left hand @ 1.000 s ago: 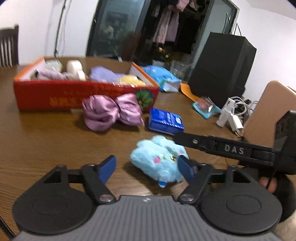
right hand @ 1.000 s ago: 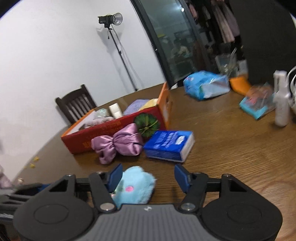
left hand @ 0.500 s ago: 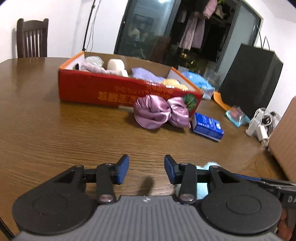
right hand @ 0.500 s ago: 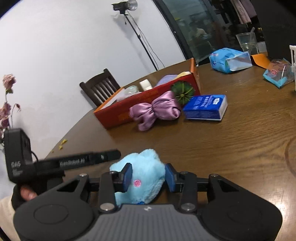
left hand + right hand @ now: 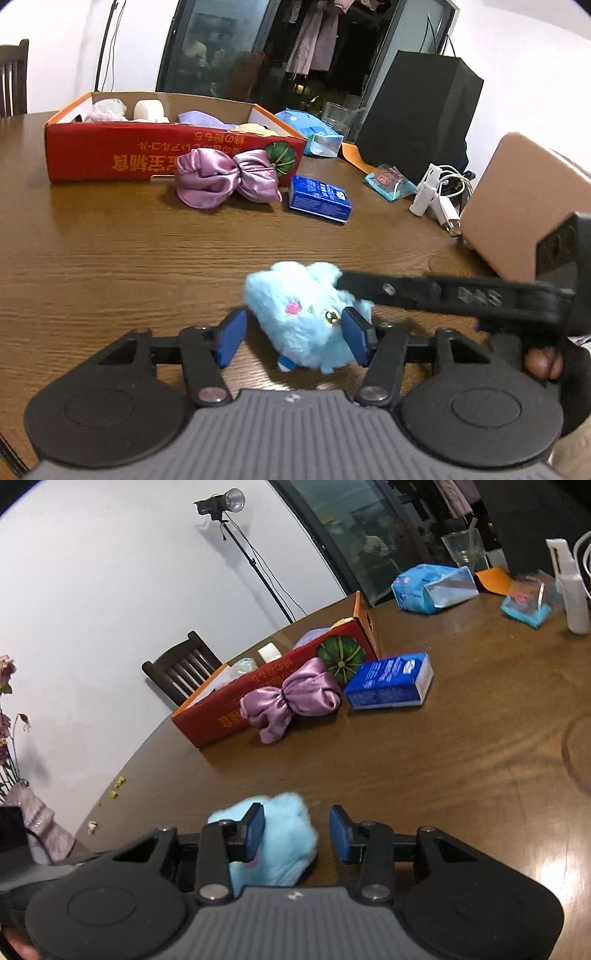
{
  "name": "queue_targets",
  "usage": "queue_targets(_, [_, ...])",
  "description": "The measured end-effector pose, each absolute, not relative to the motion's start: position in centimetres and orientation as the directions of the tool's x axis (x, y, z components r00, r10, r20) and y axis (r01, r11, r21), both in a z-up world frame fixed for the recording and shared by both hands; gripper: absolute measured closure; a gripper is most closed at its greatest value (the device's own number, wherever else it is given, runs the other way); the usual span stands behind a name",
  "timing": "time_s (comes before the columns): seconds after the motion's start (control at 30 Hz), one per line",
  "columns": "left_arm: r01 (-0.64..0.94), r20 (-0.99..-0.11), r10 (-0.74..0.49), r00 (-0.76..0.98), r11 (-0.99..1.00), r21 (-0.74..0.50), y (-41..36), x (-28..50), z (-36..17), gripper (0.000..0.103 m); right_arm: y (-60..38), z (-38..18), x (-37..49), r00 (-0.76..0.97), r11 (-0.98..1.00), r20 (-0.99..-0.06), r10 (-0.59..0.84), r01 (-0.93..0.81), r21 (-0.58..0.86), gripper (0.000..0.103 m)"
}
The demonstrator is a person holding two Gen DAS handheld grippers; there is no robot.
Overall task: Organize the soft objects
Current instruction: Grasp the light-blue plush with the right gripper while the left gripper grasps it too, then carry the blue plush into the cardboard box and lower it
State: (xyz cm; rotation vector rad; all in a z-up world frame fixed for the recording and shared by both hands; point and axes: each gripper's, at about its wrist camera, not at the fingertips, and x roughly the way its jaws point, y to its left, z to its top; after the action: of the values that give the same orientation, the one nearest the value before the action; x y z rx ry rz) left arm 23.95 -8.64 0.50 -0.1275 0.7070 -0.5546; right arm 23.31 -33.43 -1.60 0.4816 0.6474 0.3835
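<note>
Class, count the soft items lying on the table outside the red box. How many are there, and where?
2. The blue plush toy lies near the camera, between the left tool's fingers. The purple satin bow rests against the red box. Others may be out of view.

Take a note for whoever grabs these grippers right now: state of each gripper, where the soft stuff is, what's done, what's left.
Left gripper: fingers opening, blue plush between them, not gripped.
Right gripper: reaches the same plush from the side. One pad is on it and there is a gap at the other, so no firm grip shows.
The plush lies on the table, near the grippers. The purple bow lies outside the red box, at its front wall, with a blue pack beside it.
Done: several soft items already sit in the box.
Left: box the plush and the bow, and probably the pack.
</note>
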Motion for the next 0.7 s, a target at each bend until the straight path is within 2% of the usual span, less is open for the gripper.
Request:
queue_targets(0.13, [0.409, -0.563, -0.506, 0.654, 0.862, -0.299, -6.8, 23.9, 0.8, 0.048, -32.7, -0.8, 21.3, 0.702, 0.82, -0.492, 0.515, -0.236, 0.522, 0.064])
queue_targets(0.3, [0.438, -0.515, -0.579, 0.631, 0.815, -0.379, -6.1, 24.2, 1.1, 0.047, -32.7, -0.6, 21.2, 0.726, 0.828, -0.484, 0.489, -0.211, 0.52, 0.064])
queue_targets(0.43, [0.438, -0.531, -0.606, 0.592, 0.795, -0.42, -6.6, 25.0, 0.2, 0.046, -32.4, -1.2, 21.9, 0.718, 0.815, -0.483, 0.5, -0.201, 0.544, 0.061])
queue_targets(0.47, [0.434, -0.534, -0.615, 0.579, 0.788, -0.437, -6.6, 25.2, -0.1, 0.051, -32.4, -1.3, 22.0, 0.716, 0.808, -0.48, 0.506, -0.2, 0.553, 0.061])
queue_targets(0.5, [0.435, -0.532, -0.63, 0.566, 0.776, -0.457, -6.6, 25.3, -0.4, 0.06, -32.3, -1.4, 22.0, 0.715, 0.805, -0.478, 0.51, -0.2, 0.558, 0.061])
queue_targets(0.7, [0.435, -0.506, -0.647, 0.571, 0.761, -0.481, -6.3, 25.8, -0.2, 0.064, -33.0, -2.1, 22.9, 0.701, 0.756, -0.461, 0.545, -0.172, 0.632, 0.066])
